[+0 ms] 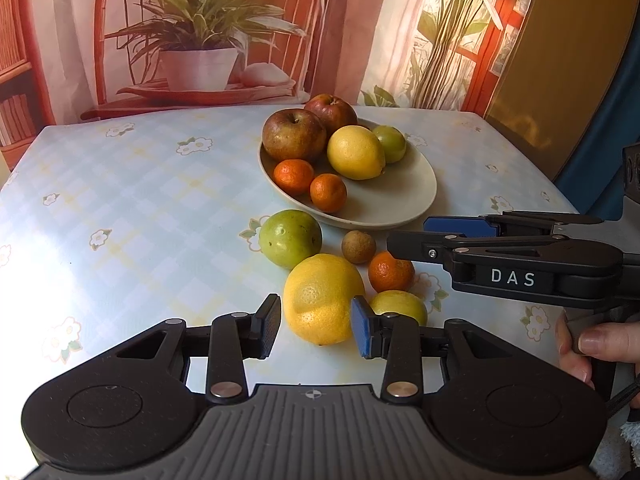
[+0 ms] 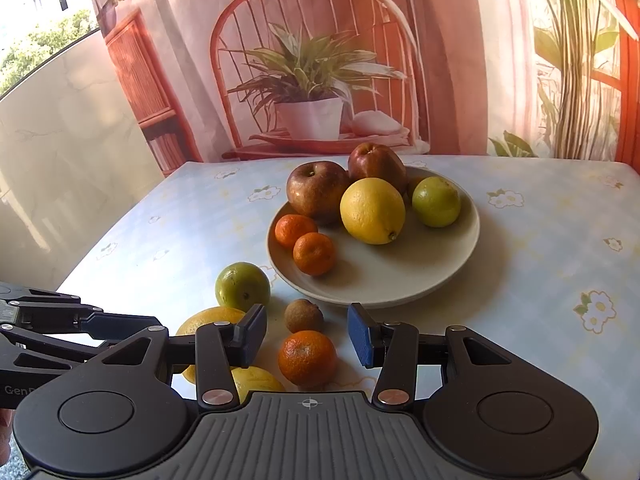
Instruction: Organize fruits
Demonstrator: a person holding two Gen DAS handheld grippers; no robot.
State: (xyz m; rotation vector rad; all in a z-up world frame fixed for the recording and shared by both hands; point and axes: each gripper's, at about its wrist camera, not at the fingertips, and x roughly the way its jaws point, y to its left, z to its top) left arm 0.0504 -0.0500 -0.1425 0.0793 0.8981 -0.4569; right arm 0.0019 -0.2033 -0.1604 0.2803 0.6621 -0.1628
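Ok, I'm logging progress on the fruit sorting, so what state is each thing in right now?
Plate: holds six fruits, part bare.
Large lemon: on the table, between the left tool's fingers, ungripped.
Tangerine: on the table, between the right tool's fingers, ungripped.
Green fruit: on the table.
Small brown fruit: on the table.
Left tool: open.
Right tool: open.
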